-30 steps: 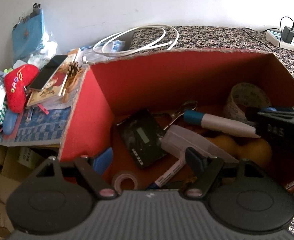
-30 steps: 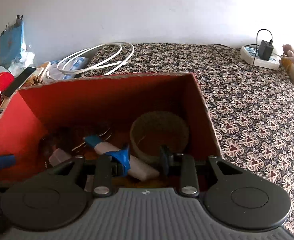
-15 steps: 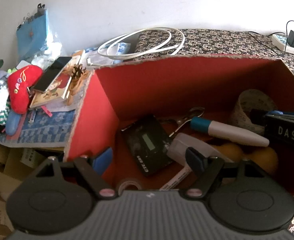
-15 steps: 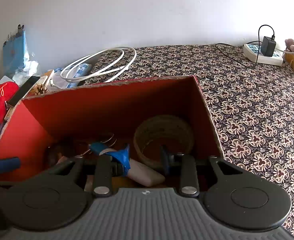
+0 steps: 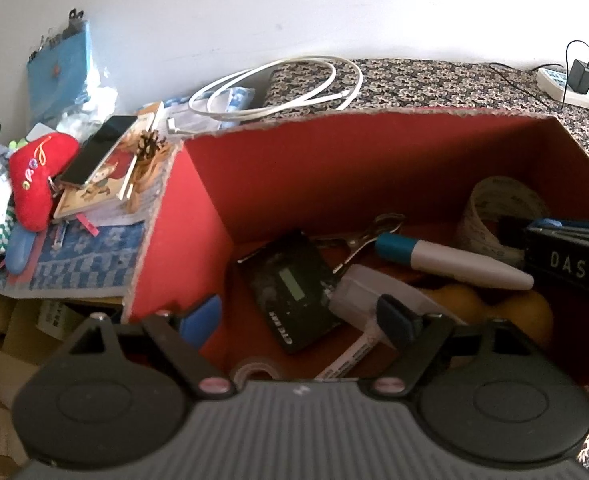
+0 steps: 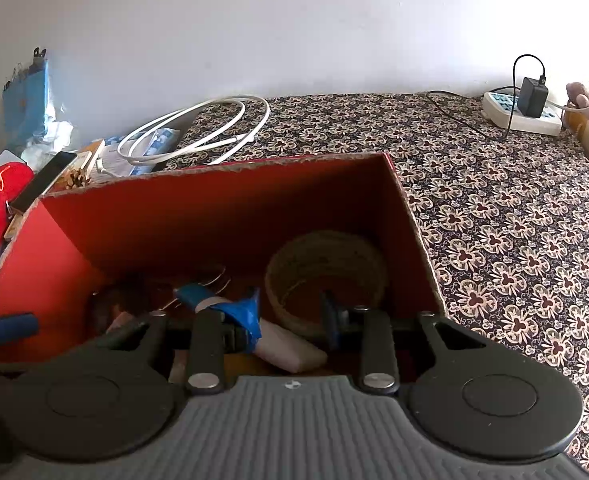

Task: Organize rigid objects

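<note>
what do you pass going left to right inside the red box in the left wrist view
black flat device with a small screen → blue-capped white marker pen → roll of printed white tape → black right gripper marked DAS

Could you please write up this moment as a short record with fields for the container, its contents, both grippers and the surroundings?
container: red box, open top, on a patterned cloth
contents: black device, blue-capped marker, large tape roll, small tape roll, metal clip
left gripper: open, over the box, empty
right gripper: open, over the box, empty
outside box: white cable, power strip, red plush, phone
</note>
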